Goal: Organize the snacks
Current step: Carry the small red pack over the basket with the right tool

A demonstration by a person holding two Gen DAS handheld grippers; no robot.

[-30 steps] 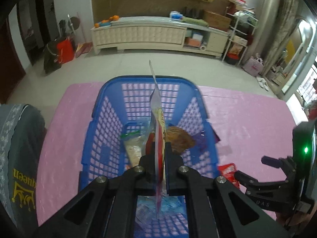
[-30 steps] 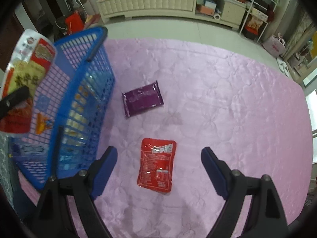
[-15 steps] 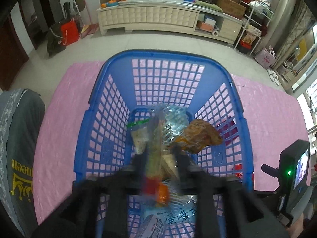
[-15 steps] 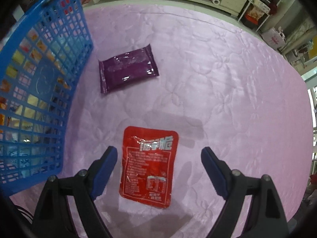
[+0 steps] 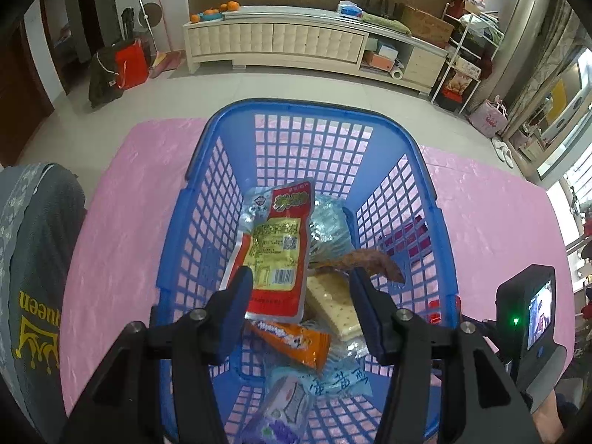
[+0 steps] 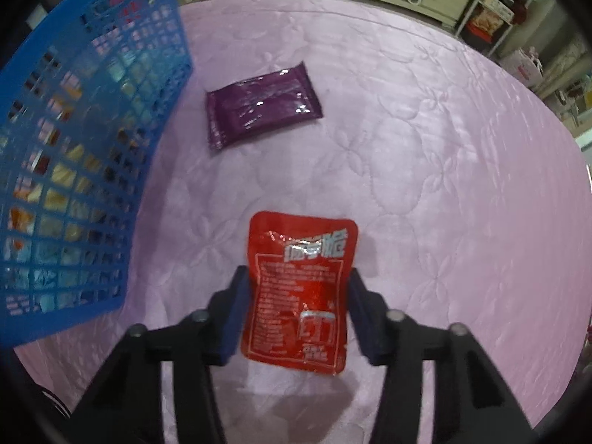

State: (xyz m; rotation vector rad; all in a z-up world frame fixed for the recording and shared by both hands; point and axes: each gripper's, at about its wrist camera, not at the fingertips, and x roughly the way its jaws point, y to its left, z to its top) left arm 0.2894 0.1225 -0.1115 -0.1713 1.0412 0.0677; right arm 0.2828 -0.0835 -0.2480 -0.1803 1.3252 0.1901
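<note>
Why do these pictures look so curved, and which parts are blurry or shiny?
Left wrist view: a fisheye lens bends the blue basket rim and darkens the corners; mostly sharp. Right wrist view: the same curving; glare on the red packet and purple packet; the basket wall looks soft.

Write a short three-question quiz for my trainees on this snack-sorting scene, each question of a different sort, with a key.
1. True or false: the purple packet lies inside the blue basket.
2. Which packet sits between the right claw's closing jaws? A) the red packet B) the purple packet C) an orange one
3. Fill in: the left claw, jaws opening with nothing gripped, hangs over the ____.

Key:
1. False; it lies on the pink cloth beside the basket.
2. A
3. basket
</note>
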